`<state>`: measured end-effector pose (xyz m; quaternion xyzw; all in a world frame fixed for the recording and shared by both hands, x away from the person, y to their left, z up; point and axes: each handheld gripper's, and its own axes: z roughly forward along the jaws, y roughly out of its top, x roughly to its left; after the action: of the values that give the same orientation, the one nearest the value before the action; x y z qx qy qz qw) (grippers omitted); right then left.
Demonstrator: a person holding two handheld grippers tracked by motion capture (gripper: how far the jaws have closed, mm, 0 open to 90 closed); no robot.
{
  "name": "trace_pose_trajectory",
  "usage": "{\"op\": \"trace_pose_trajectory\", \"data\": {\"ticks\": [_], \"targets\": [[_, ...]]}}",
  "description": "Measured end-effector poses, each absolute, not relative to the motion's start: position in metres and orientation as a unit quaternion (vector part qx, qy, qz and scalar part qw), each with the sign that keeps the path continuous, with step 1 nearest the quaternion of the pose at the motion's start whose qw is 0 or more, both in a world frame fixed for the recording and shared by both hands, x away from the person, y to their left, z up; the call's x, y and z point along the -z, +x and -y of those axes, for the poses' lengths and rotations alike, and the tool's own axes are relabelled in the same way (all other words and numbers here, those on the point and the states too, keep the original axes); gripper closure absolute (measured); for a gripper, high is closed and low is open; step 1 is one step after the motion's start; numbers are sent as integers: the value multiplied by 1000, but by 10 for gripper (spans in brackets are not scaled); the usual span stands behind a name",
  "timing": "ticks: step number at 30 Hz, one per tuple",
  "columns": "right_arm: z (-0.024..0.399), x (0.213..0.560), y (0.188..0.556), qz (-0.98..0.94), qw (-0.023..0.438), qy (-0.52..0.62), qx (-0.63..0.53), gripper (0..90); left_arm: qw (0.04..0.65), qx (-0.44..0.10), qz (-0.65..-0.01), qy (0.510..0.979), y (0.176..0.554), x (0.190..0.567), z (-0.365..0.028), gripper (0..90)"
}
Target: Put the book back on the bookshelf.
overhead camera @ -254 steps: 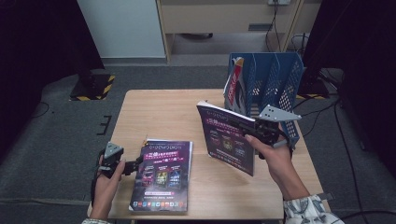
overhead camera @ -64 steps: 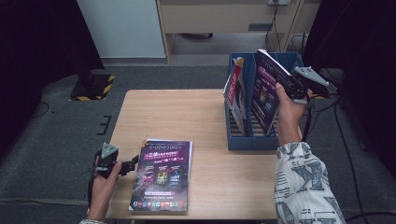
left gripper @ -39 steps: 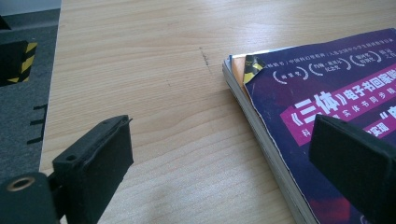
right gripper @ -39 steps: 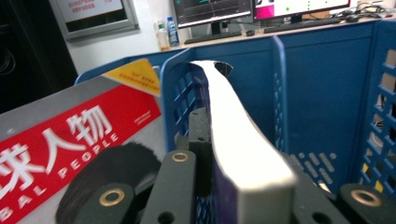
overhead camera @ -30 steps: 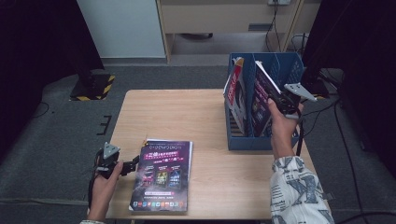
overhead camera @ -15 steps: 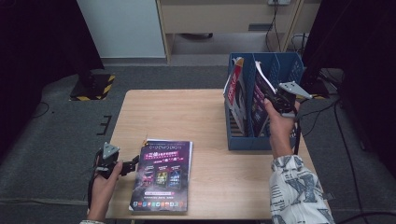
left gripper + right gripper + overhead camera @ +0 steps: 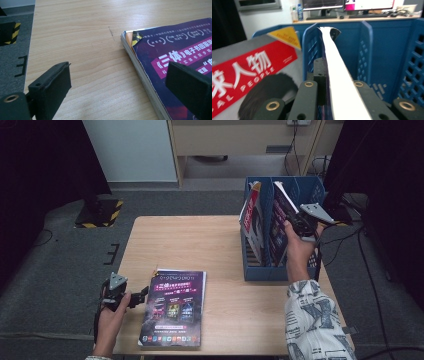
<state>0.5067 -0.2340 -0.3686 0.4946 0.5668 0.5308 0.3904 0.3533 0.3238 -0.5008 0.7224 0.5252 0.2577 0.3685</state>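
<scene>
At the table's right side, the right gripper [image 7: 298, 224] is clamped on a dark-covered magazine [image 7: 278, 227], which stands tilted in the second slot of the blue file rack [image 7: 310, 195]. Beside it, a red-titled magazine [image 7: 249, 75] occupies the first slot. The left gripper [image 7: 120, 87] rests with jaws apart beside a purple magazine [image 7: 174, 307] lying flat on the table [image 7: 190, 245].

Blue file rack [image 7: 310, 187], purple magazine [image 7: 173, 307], pale wooden table [image 7: 200, 245].
</scene>
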Motion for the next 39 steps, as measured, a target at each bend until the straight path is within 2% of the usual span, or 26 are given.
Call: {"op": "trace_pose_trajectory", "data": {"ticks": [10,28,34,39], "targets": [[227,377,512,-569,411,493,-514,826,367,-257,-524,725,353,501,-323,59],[209,380,507,-587,406,473,-517,810,368,-256,-524,724,353,501,-323,59],[207,380,507,-591,393,473,-522,746,367,-253,-526,724,353,503,-323,59],[204,379,503,-596,384,472,-524,652,368,-253,-526,723,351,502,-324,59]]}}
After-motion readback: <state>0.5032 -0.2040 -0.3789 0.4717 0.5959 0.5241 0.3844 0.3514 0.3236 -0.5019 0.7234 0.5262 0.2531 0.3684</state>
